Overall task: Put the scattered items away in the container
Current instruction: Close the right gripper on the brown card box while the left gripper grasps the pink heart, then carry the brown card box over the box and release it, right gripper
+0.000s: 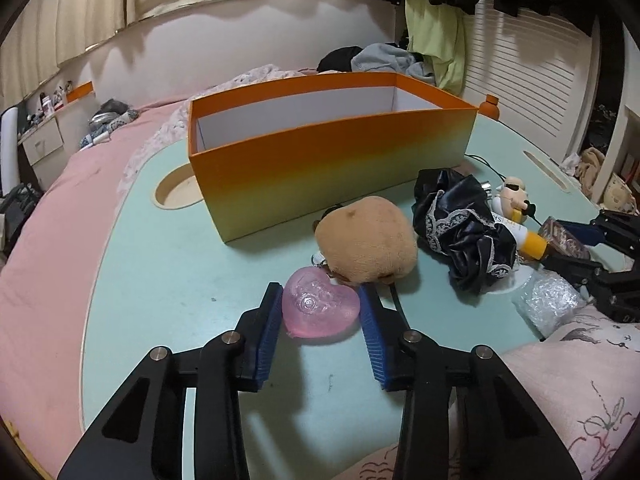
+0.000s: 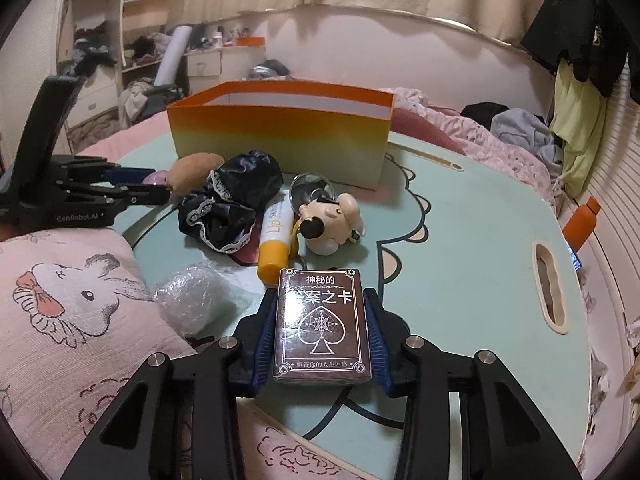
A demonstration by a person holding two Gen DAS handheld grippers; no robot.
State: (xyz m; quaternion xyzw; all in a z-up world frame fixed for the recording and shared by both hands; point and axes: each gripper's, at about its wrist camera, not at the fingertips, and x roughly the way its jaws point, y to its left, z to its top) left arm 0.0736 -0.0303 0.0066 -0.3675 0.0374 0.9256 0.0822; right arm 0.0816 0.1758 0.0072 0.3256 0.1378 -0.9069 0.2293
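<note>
Bedroom clutter rings a pale green lap table (image 1: 168,280) set over a pink bed, and on it stands the orange container (image 1: 320,160), open-topped and showing nothing inside from these angles. Both grippers are at the pick-up step. The left gripper (image 1: 320,304) has its blue pads against the two sides of a pink heart-shaped trinket (image 1: 318,312), which lies on the table touching a tan plush toy (image 1: 366,240) just behind it. The right gripper (image 2: 320,320) is closed on a brown card deck box (image 2: 322,328), its pads pressed to the long sides — the box sits near the table's front edge. Still loose between the grippers and the container are a black lace-trimmed cloth (image 2: 228,204), a lip balm tube (image 2: 274,240) and a small figurine keychain (image 2: 330,220). Next, I judge, each hand must lift clear of the neighbours, carry over the near wall of the container and let go inside — the heart may drag the plush if the two are linked.
</note>
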